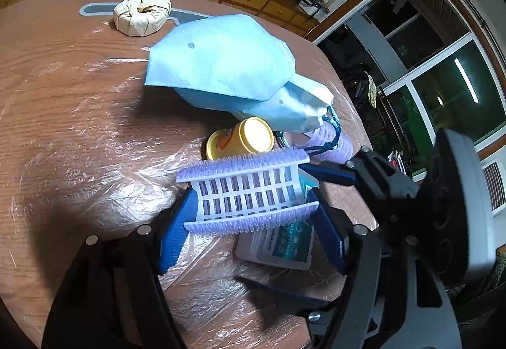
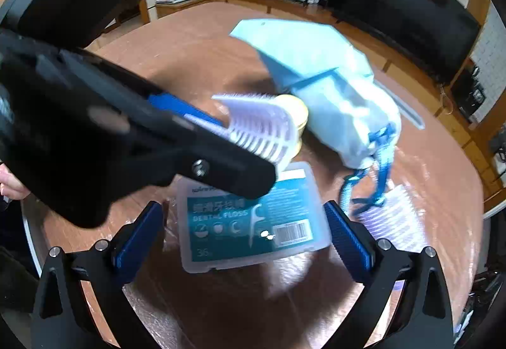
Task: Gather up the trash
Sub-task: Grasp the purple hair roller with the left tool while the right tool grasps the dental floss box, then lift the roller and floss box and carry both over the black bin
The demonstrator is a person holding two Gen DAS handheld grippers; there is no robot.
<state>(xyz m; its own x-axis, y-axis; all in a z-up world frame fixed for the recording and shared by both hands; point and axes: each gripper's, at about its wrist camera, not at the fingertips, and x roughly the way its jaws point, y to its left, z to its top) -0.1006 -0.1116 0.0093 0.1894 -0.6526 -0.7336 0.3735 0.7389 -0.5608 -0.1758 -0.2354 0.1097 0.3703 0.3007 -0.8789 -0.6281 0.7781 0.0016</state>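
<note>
plastic-covered wooden table (image 1: 63,89), left fingers (image 1: 177,232) clamped on hair roller (image 1: 249,194), right fingers (image 2: 351,235) apart

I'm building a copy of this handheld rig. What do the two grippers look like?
Both look alike. The left gripper and the right gripper each have black angular arms with silver round bolt heads, ending in two flat fingers faced with ribbed blue pads. Seen from the left wrist view, the right one carries a grey-rimmed black housing with round recesses. No cables or sleeves show.
</note>
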